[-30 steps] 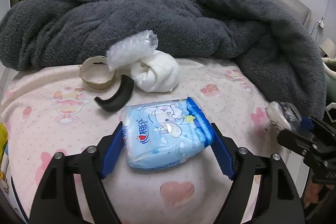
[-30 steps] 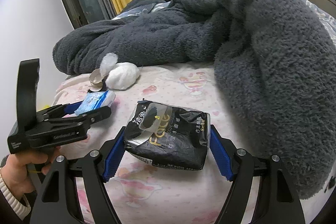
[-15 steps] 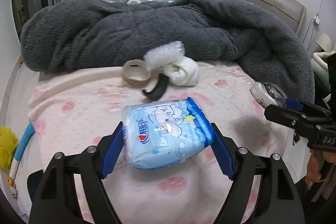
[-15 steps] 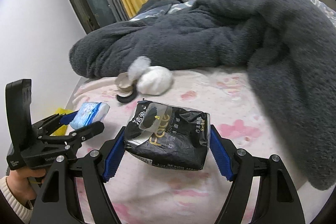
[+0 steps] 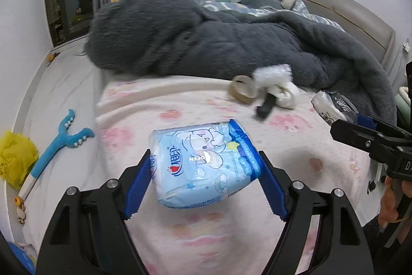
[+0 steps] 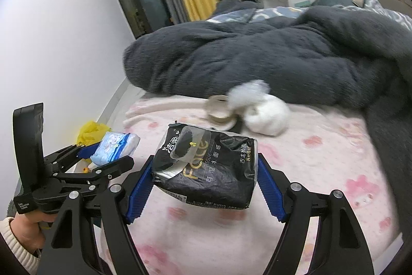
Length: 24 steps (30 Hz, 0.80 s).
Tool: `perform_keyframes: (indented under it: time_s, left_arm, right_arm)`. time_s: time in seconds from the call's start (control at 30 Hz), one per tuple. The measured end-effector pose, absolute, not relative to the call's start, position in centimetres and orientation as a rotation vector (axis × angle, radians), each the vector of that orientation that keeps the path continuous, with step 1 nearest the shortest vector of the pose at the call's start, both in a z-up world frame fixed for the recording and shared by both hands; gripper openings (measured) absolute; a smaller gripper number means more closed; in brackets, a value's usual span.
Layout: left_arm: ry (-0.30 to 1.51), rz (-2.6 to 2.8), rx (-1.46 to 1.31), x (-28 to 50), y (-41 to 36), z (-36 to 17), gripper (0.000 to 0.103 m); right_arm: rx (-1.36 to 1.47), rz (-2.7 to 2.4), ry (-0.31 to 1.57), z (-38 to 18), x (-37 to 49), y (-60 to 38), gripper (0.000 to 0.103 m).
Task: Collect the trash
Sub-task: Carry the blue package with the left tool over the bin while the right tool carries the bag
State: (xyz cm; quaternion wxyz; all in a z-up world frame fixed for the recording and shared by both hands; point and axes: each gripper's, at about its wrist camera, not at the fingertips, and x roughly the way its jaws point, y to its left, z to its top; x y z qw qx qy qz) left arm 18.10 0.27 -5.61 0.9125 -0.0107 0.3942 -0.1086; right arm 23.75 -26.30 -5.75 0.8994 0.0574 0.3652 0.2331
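My left gripper (image 5: 206, 179) is shut on a light blue tissue pack (image 5: 203, 161), held above the pink bed sheet (image 5: 180, 105). My right gripper (image 6: 204, 184) is shut on a black tissue pack (image 6: 208, 172), also off the bed. In the right wrist view the left gripper (image 6: 108, 159) shows at the left with the blue pack (image 6: 116, 147). In the left wrist view the right gripper (image 5: 360, 130) shows at the right edge with its pack (image 5: 327, 107). A cardboard tape ring (image 5: 242, 92), a bubble-wrap wad (image 5: 273, 74), a white cloth ball (image 5: 285, 93) and a black curved piece (image 5: 266, 108) lie on the bed farther off.
A dark grey fluffy blanket (image 5: 219, 43) covers the far part of the bed. On the floor to the left lie a yellow plastic bag (image 5: 15, 159) and a blue Y-shaped tool (image 5: 59, 141). A person's hand (image 6: 28, 221) holds the left gripper's handle.
Both grippers, still holding their packs, have pulled back from the bed and swung left. The bed's left edge, the floor and the yellow bag have come into view.
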Motion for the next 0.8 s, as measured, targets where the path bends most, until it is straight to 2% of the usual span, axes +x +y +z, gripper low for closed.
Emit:
perform_keyframes:
  time_s: [0.37,0.8]
  left_arm:
    - [0.832,-0.119,-0.092,16.7,6.9,-6.2,0.08]
    - [0.902,0.015,-0.146,13.9,14.0,-9.8,0.08]
  right_arm:
    - [0.077,0.554,0.769,-5.5,23.7,-19.7,0.076]
    - [0.037,0.629,0.823,-7.4,22.8,-13.5,0.076]
